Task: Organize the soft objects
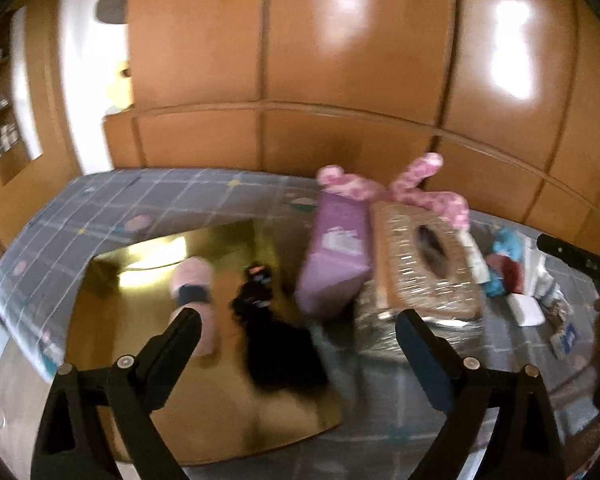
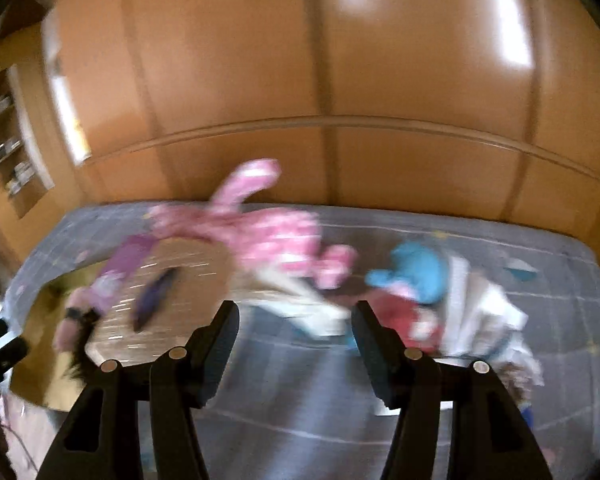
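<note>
2 empty grippers, left gripper (image 1: 298,330), right gripper (image 2: 296,322), pink plush (image 2: 268,232)

We saw our right gripper (image 2: 296,320) with its two black fingers (image 2: 216,344) apart and nothing between them. Under it lay a grey checked bed cover (image 2: 284,392). A pink spotted soft toy (image 2: 276,236) lay farther back, partly on a woven box (image 2: 188,276). To the right sat a blue soft thing (image 2: 420,268), a red one (image 2: 396,316) and some white cloth (image 2: 476,316). Everything looked blurry. A brown wooden wall (image 2: 300,80) stood behind the bed.
</note>
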Motion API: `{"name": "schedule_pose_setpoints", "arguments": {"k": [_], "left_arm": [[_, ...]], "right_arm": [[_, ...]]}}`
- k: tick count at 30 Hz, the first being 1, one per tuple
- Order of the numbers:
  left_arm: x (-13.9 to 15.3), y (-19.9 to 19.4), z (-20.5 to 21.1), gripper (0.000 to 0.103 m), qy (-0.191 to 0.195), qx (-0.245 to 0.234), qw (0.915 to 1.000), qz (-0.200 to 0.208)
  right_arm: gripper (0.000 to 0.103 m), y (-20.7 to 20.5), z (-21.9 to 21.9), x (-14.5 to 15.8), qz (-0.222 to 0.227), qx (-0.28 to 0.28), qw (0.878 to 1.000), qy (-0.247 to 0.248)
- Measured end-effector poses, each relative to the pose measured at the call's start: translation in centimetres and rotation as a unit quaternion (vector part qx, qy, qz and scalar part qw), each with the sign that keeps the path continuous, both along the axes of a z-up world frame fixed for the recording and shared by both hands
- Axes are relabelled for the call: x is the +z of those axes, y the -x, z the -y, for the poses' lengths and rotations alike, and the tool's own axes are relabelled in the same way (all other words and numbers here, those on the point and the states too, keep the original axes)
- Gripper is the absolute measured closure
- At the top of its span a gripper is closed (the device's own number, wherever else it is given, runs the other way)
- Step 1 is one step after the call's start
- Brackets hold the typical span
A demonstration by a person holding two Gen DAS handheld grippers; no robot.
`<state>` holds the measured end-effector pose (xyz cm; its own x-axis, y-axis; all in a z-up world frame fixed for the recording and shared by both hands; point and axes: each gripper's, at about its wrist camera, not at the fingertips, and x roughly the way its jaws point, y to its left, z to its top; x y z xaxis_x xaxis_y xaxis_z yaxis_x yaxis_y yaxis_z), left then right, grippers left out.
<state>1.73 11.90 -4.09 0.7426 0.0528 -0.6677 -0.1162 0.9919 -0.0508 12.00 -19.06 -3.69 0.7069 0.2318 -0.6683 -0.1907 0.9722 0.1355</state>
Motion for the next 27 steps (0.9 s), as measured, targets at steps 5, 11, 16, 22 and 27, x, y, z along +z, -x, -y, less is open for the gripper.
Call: {"name": "schedule_pose_setpoints", "arguments": {"k": [5,11,16,22,27], "left_arm": [[1.3,-1.8,3.9,0.005,0.029,-0.079,0.9964,0.003],[1.9,-4.4,10.1,0.005,0.036,-0.157,0.9867,-0.025],[0.8,-6.9,14.8,0.025,0.029,-0.193,0.9789,-0.059],[-1.9,-10.0,19.3,0.036,0.093,-0.2,0.967,-0.127],[-4.8,-13.2,22.6,0.033,0.139,-0.121,0.9713,-0.15]], "right_arm": [[0.044,-1.0,7.8,-1.1,-0.005,-0.09,0.996,0.008],[0.044,-1.3,14.9,-3.7,-0.02,-0.162,0.987,0.006],[0.044,-1.6,17.6,-4.9,-0.035,-0.192,0.979,-0.053],[0.044,-1.7,18.5,-5.3,-0.044,-0.188,0.977,-0.095],[0.044,-1.5,18.1,-4.8,-0.038,-0.175,0.978,-0.103]]}}
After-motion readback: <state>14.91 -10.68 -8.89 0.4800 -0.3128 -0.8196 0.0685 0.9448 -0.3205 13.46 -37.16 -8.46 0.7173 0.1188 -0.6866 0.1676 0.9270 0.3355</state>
